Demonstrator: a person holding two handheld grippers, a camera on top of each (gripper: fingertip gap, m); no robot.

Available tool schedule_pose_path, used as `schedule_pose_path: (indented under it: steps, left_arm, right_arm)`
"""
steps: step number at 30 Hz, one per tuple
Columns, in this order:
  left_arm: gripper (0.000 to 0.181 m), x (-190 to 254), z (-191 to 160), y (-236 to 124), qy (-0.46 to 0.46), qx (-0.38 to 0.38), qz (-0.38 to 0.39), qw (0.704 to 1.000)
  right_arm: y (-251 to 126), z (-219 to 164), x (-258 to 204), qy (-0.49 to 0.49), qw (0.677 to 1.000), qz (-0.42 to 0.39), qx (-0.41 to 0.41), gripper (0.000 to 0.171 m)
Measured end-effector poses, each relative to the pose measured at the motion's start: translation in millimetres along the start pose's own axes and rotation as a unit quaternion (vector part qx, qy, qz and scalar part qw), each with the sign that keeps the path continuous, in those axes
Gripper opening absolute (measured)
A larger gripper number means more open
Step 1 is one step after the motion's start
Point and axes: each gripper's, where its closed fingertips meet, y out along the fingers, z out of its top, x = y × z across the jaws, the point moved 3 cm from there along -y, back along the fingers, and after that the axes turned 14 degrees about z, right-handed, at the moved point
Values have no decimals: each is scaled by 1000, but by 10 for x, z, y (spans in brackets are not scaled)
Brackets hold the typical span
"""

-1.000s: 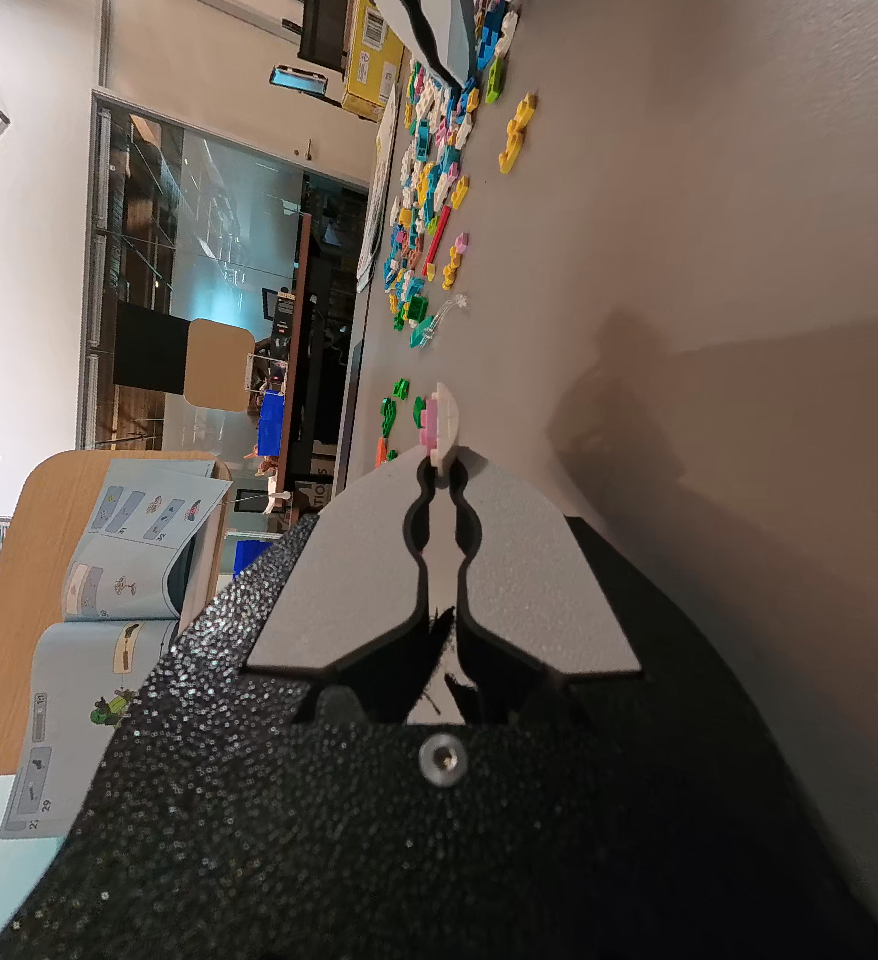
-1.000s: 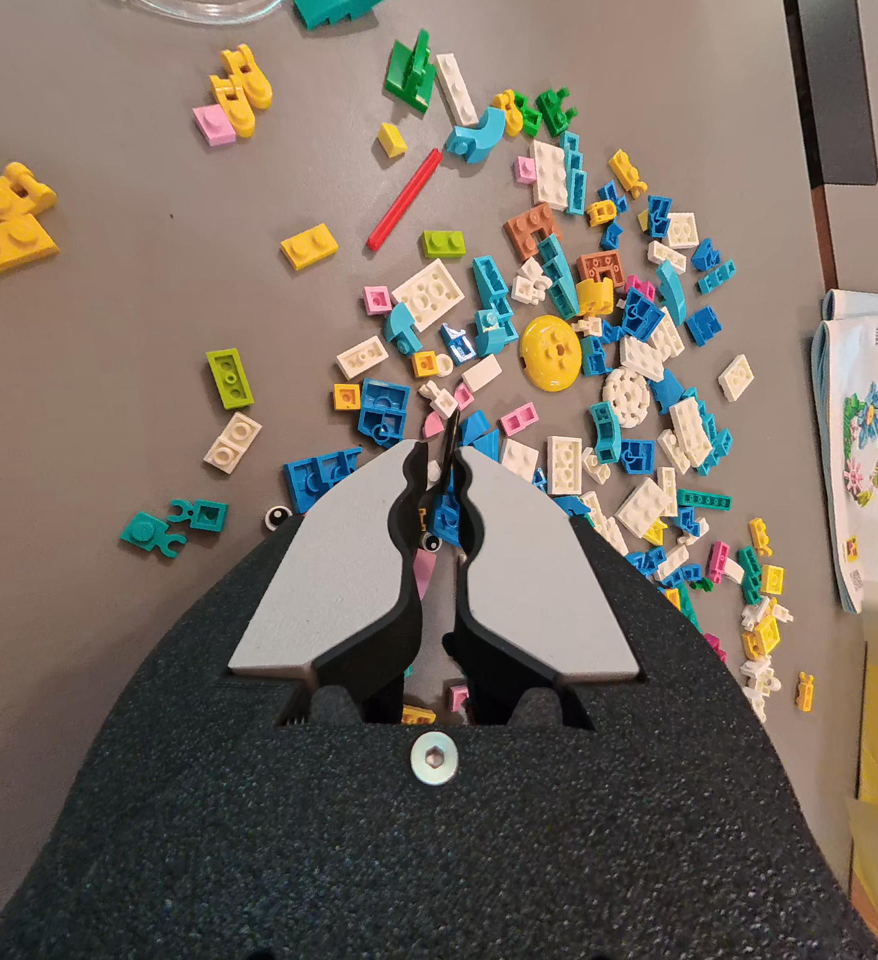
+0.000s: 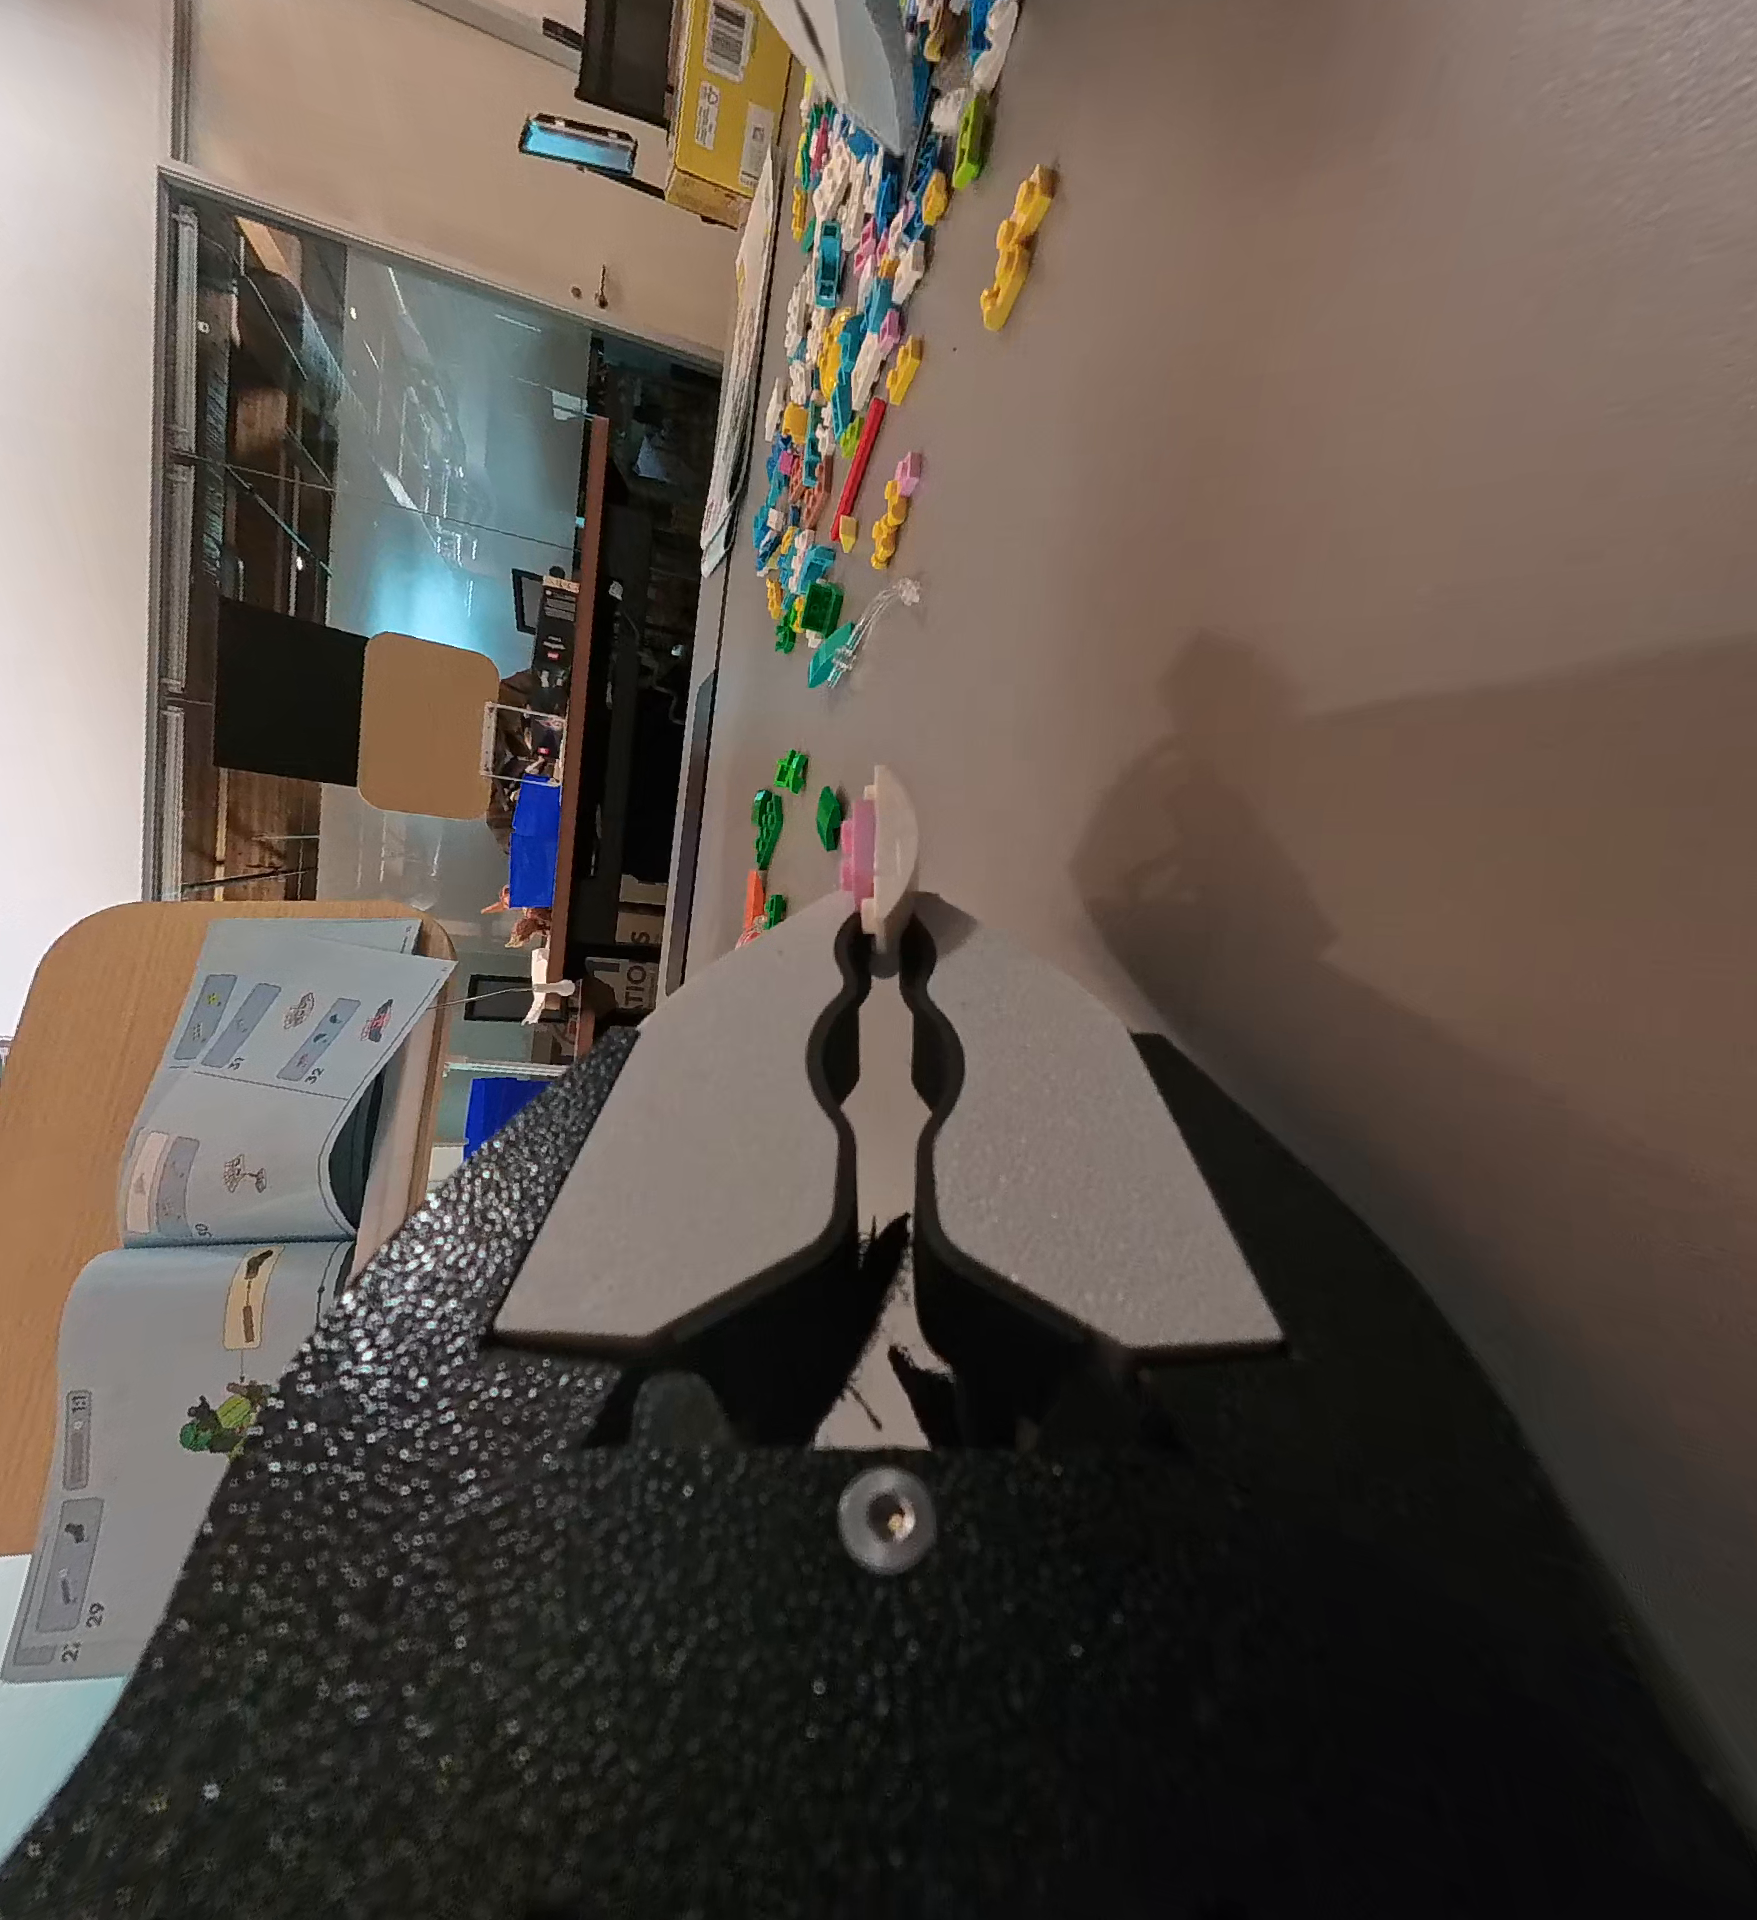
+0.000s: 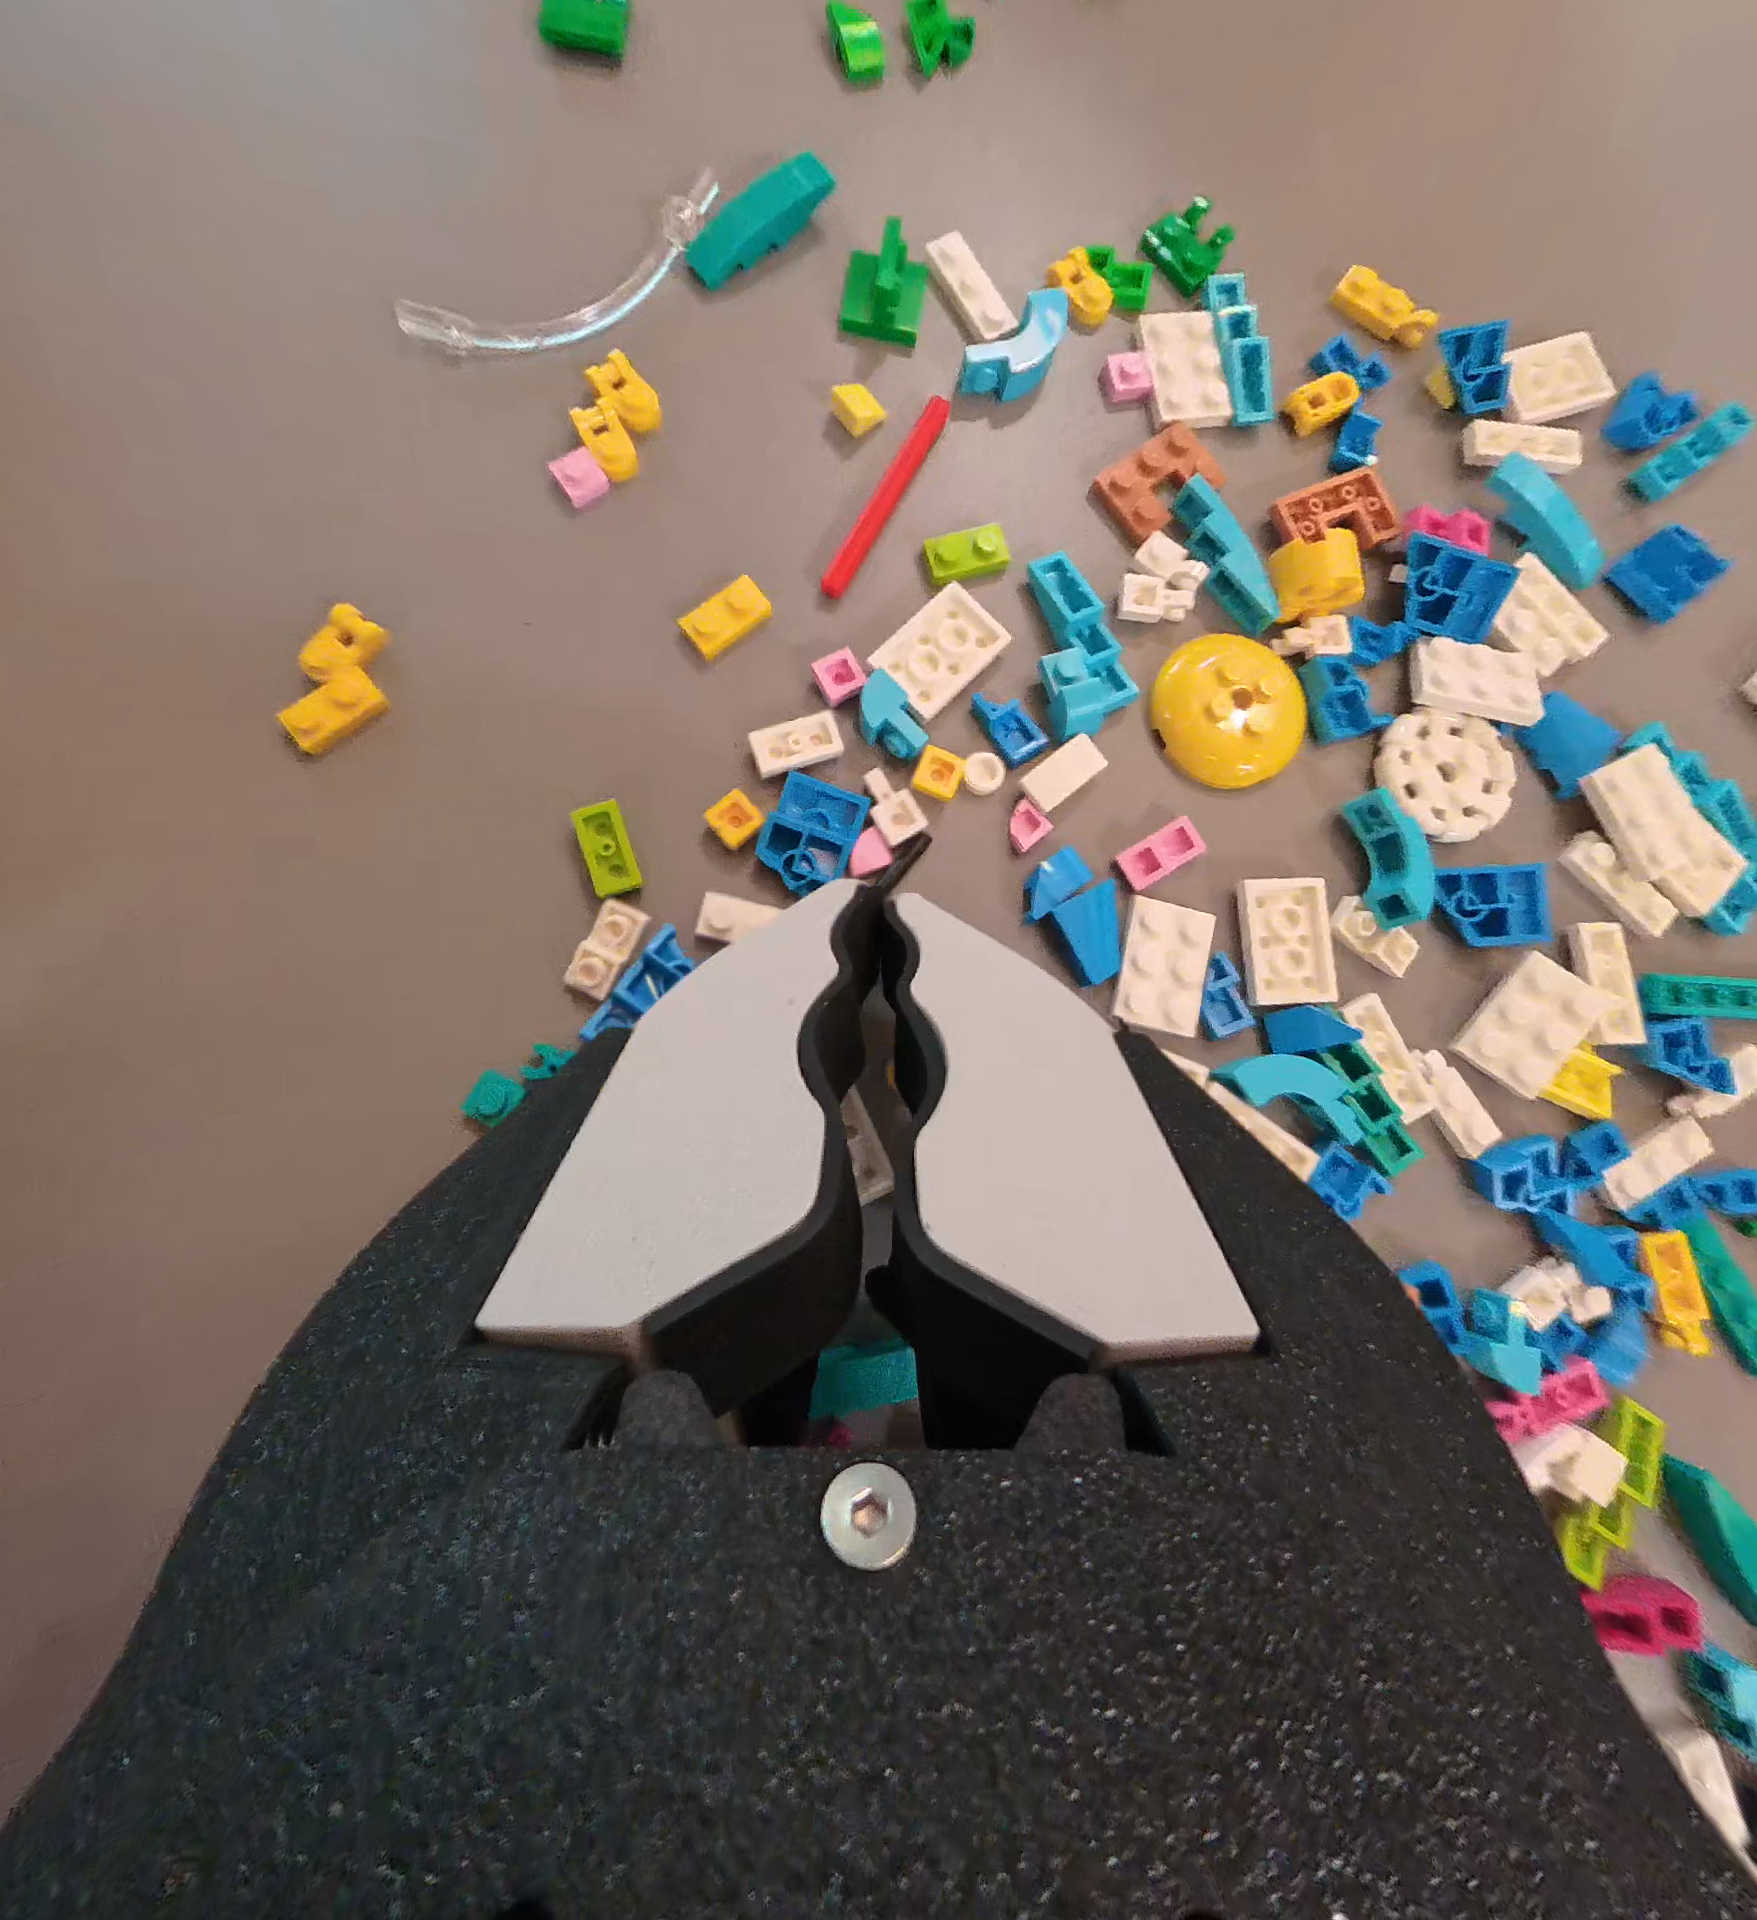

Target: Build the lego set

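Printed writing shows on the open booklet (image 3: 261,1132); yellow box (image 3: 723,104) likewise.

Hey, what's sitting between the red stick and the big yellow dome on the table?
In the right wrist view, between the red stick and the yellow dome lie a lime plate, a white plate and some light blue bricks.

Your right claw (image 4: 886,902) sits at edge of dense brick pile (image 4: 1373,831); everything right and ahead is cluttered. Bare surface (image 4: 178,520) to left, only yellow bricks (image 4: 334,681) there. Clear curved piece (image 4: 541,317) blocks far-left lane.
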Motion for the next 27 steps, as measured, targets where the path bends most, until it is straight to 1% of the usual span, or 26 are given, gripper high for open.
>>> schedule_pose_path:
  steps: [5, 9, 11, 13, 21, 27]
  left_arm:
    - [4, 2, 4, -1, 1, 1, 0, 1000]
    - [4, 2, 5, 0, 1, 1, 0, 1000]
    - [4, 4, 5, 0, 2, 1, 0, 1000]
    - [4, 6, 6, 0, 2, 1, -1, 1000]
    - [4, 8, 10, 4, 5, 2, 0, 1000]
    - [4, 10, 12, 5, 6, 2, 0, 1000]
  right_arm:
    - [-64, 6, 111, 18, 999, -42, 11, 0]
    - [-28, -70, 166, 28, 998, -61, -17, 0]
    - [-29, -65, 188, 30, 997, -72, -16, 0]
    - [-27, -74, 218, 35, 996, -85, -19, 4]
    - [12, -19, 315, 73, 990, -116, 20, 8]
    - [14, 15, 343, 80, 988, -127, 41, 11]
